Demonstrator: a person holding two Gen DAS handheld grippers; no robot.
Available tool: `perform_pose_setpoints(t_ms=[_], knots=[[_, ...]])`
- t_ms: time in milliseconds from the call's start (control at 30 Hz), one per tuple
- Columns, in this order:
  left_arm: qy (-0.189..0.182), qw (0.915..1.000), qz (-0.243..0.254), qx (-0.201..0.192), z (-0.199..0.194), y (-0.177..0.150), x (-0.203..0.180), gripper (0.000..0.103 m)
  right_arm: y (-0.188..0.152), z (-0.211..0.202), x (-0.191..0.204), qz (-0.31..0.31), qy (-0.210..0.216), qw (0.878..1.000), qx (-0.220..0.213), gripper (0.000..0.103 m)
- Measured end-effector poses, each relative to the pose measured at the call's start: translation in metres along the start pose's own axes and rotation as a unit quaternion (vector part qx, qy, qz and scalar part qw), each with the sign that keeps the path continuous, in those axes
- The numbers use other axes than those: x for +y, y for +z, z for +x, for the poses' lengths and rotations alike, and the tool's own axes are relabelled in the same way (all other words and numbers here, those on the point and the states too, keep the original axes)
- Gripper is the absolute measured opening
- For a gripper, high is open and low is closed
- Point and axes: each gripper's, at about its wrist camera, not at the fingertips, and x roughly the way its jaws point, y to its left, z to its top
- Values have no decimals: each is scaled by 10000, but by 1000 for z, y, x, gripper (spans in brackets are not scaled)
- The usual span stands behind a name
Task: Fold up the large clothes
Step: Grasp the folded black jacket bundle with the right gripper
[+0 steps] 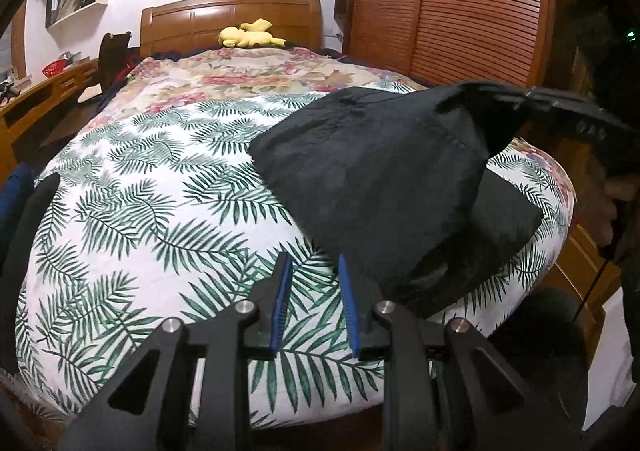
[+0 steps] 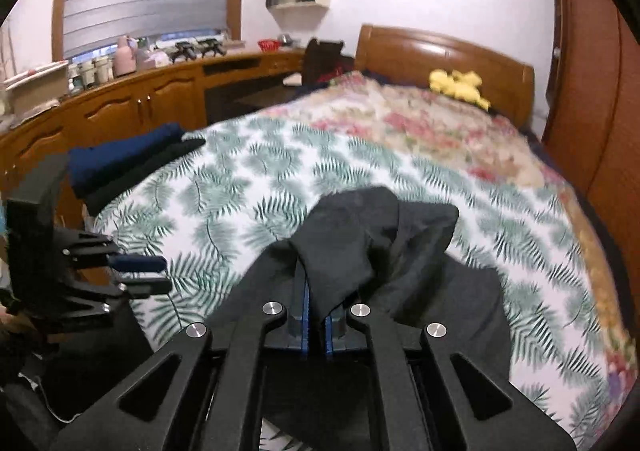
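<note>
Holding a lifted corner of the black garment (image 2: 360,247), the right tongs (image 2: 318,327) are closed narrow on the cloth, which drapes over and past their blue pads (image 2: 306,315).

Item: black garment, partly folded. Location: on the bed (image 1: 132,211), toward its foot and its right-hand edge as the left wrist view shows it, over the leaf-print cover. The lower layer lies flat on the cover; the gripped part is raised above it like a tent, apex at the right tongs (image 1: 516,103).

Item: left tongs (image 1: 314,303). State: parted, moderately wide, nothing between the pads. Position: above the foot edge of the bed, the garment's near hem just ahead and to their right, apparently not touching.

Item: stack of folded dark clothes (image 2: 124,159), navy on top. Location: left edge of the bed, well apart from the garment.

Governing relation: the raised flap runs from the right tongs down toward the left tongs, so the fold line seems to lie across the bed's width. The right tongs carry the cloth; the left are the nearer to the free near corner.

Judgement: the fold is in mid-course, the flap not yet laid down.
</note>
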Motion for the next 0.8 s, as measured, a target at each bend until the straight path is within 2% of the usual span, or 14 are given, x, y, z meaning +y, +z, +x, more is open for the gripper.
perform_pose_setpoints(t_ms=[200,300,433,533,633,700,767,800], knots=[[-45,10000,-44,-46,0,5,2,21,3,-40,-20,174,-278,9987,-381,2],[-98,9999,19,-39,3,7,-4,22,-10,-61,-35,349,-476,9972,-465,1],[-208,9997,82,-46,8,10,-11,22,-47,-85,-63,778,-833,9927,-385,1],[-278,9996,91,-19,12,11,-15,23,-83,-83,-85,1146,-1101,9873,-84,1],[-305,9995,120,1,16,11,-20,24,-120,-62,-99,1221,-1444,9810,445,2],[-310,9994,148,-6,15,10,-23,25,-133,-51,-102,1278,-1384,9791,760,2],[-316,9994,166,-18,14,11,-25,26,-137,-49,-98,1245,-1414,9785,841,2],[-322,9993,166,-25,14,11,-25,26,-136,-50,-96,1207,-1438,9786,838,6]])
